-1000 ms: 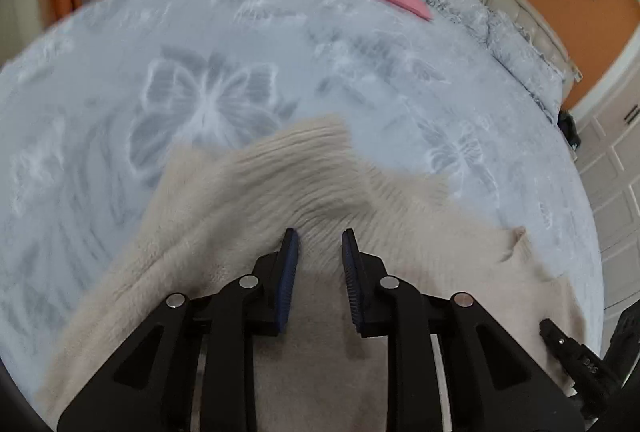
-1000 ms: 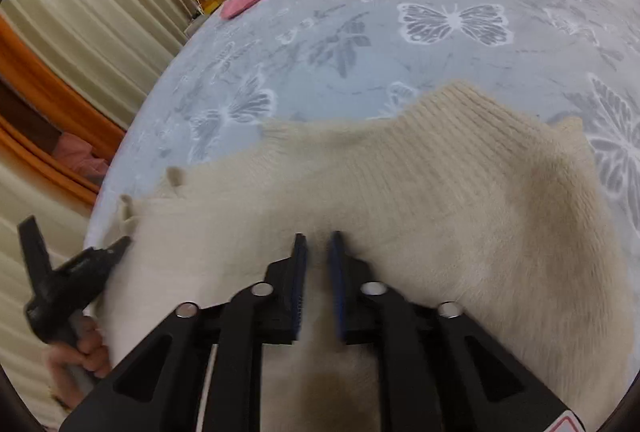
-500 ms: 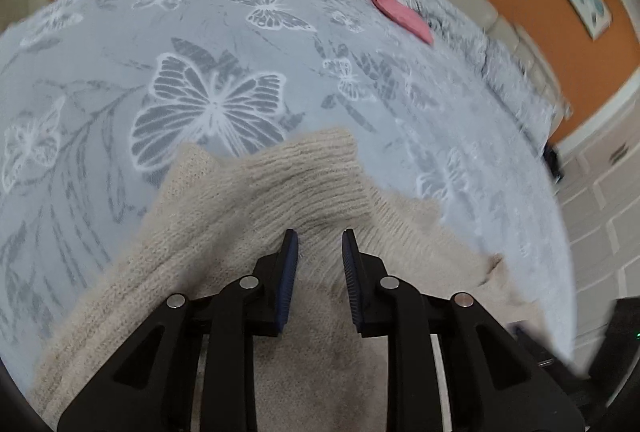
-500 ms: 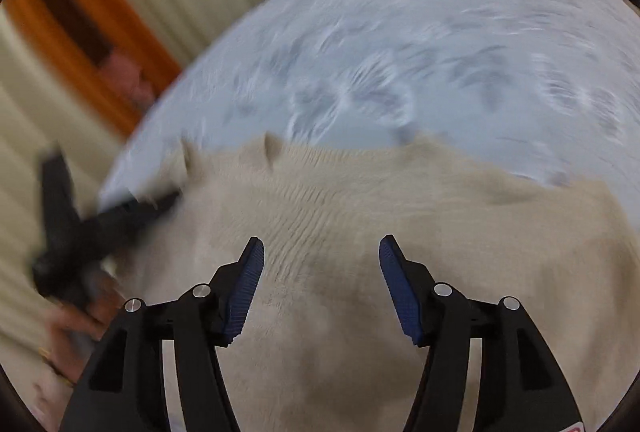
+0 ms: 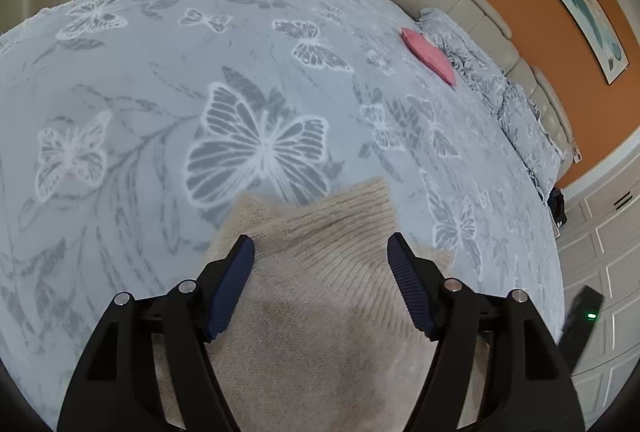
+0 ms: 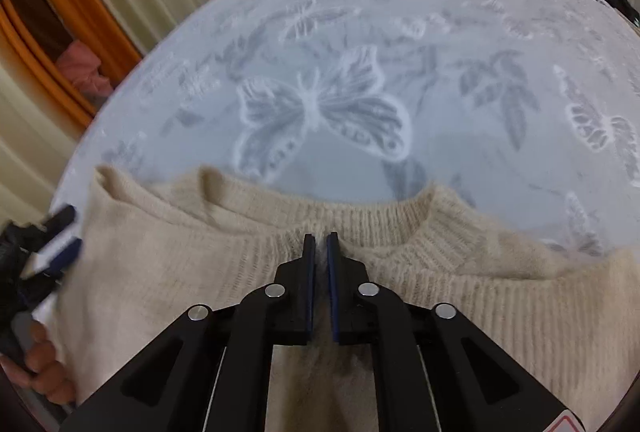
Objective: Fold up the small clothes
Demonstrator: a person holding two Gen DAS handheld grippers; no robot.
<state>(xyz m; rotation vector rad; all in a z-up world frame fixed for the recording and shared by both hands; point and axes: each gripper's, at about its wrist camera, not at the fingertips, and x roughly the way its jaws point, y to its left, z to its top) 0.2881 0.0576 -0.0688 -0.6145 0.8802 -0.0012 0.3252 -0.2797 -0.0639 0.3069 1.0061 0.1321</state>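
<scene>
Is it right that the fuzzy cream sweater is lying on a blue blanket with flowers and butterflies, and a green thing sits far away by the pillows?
Not quite. The thing by the pillows is pink, not green, as the left wrist view shows. The cream sweater does lie on the blue butterfly blanket.

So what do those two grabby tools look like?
Both are black plastic. The left tool and the right tool each have two fingers lined with ridged dark blue pads and round silver pins at the joints. The right one has a red sticker at its edge.
</scene>
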